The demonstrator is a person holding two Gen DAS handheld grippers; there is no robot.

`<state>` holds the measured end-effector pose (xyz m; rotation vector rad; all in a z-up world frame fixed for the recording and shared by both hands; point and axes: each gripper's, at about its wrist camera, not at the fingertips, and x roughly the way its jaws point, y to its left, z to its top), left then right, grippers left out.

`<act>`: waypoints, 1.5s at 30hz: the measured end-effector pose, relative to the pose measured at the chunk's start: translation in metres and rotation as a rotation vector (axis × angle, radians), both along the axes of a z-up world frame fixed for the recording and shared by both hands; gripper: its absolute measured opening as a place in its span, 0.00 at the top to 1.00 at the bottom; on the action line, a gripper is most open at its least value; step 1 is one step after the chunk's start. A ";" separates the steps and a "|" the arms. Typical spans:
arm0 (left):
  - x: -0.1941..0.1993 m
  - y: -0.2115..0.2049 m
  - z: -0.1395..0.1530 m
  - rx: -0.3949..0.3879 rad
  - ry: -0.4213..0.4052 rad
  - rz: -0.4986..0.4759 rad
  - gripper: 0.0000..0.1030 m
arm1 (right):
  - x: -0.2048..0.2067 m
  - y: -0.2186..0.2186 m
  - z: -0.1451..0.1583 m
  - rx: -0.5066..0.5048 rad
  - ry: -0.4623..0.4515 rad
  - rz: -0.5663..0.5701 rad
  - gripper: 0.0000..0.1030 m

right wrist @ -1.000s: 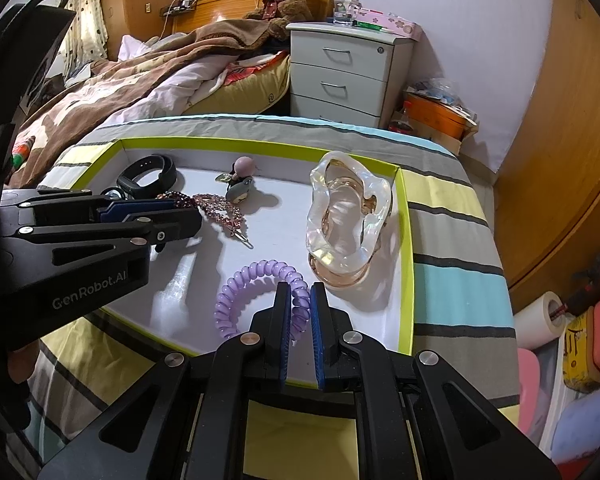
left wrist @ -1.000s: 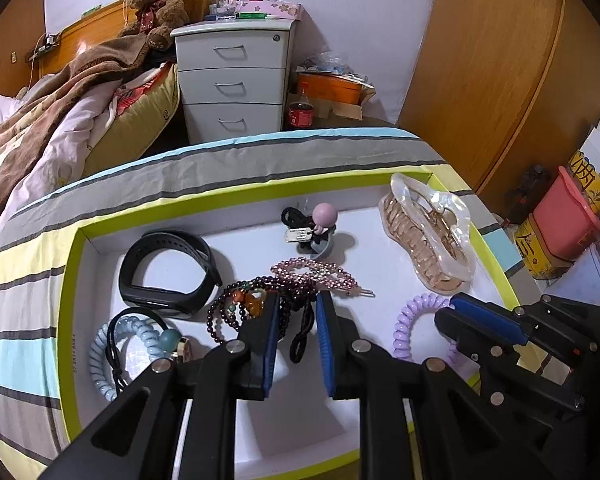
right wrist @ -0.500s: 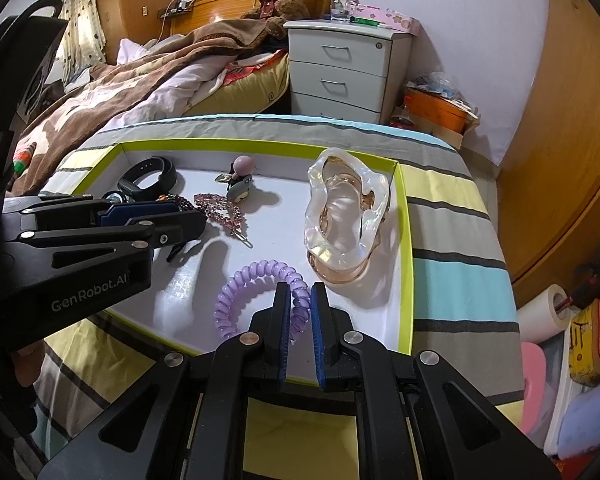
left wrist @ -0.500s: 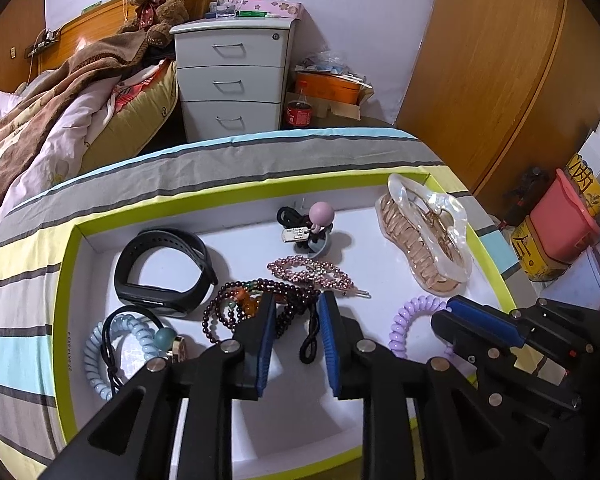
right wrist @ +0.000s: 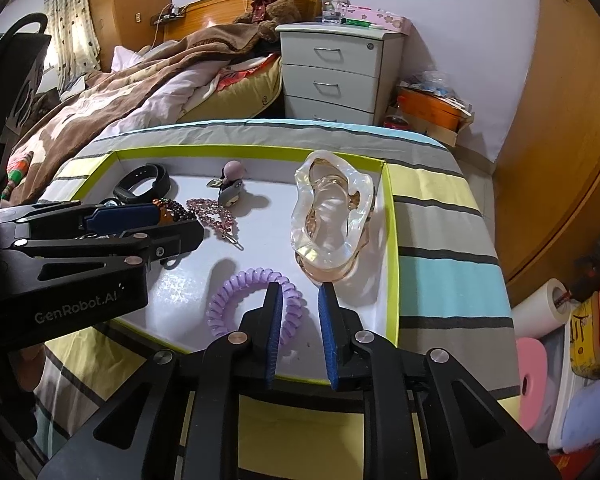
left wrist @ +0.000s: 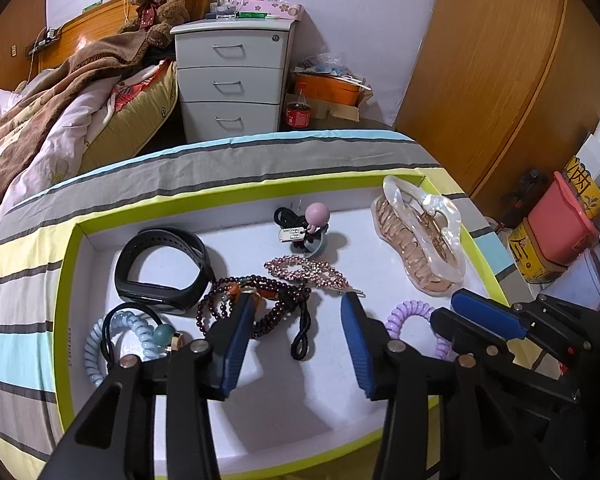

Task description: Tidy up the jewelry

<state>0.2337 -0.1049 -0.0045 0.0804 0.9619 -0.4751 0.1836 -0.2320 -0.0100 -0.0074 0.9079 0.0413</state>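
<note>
A white tray with a green rim (left wrist: 228, 194) holds a black wristband (left wrist: 160, 272), a dark bead bracelet (left wrist: 260, 300), a pink rhinestone clip (left wrist: 308, 272), a pink-ball hair tie (left wrist: 314, 222), a clear claw clip (left wrist: 420, 240) and a light blue coil tie (left wrist: 100, 344). My left gripper (left wrist: 298, 304) hovers over the bracelet and a black cord loop (left wrist: 302, 336); its jaws are opening and grip nothing. My right gripper (right wrist: 300, 290) hangs above the purple coil tie (right wrist: 236, 292), whose right edge shows between the opening pads, untouched. The left gripper (right wrist: 180, 226) shows at the left of that view.
The tray lies on a striped cloth (right wrist: 440, 216) over a round-edged table. Behind stand a bed (right wrist: 140, 92) and a white drawer cabinet (left wrist: 232, 76). A wooden wardrobe (left wrist: 500, 60) fills the right, with boxes and a red container (left wrist: 560, 228) below.
Both grippers' jaws have spread apart, the left far wider than the right. Neither hand has shifted, and the items in the tray lie where they were.
</note>
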 end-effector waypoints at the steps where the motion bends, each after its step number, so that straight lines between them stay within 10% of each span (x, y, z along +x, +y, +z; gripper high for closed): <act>1: 0.000 0.000 0.001 0.000 0.000 -0.001 0.52 | -0.001 0.000 0.000 0.001 -0.002 -0.002 0.82; 7: -0.004 -0.001 0.006 -0.003 -0.012 0.000 0.46 | -0.004 -0.002 0.003 0.001 -0.012 -0.010 0.80; 11: -0.008 0.000 0.012 -0.005 -0.029 0.008 0.38 | -0.006 -0.004 0.005 0.008 -0.017 -0.020 0.59; 45: -0.128 0.062 0.057 0.024 -0.247 0.294 0.26 | -0.093 0.007 0.053 0.073 -0.193 -0.074 0.50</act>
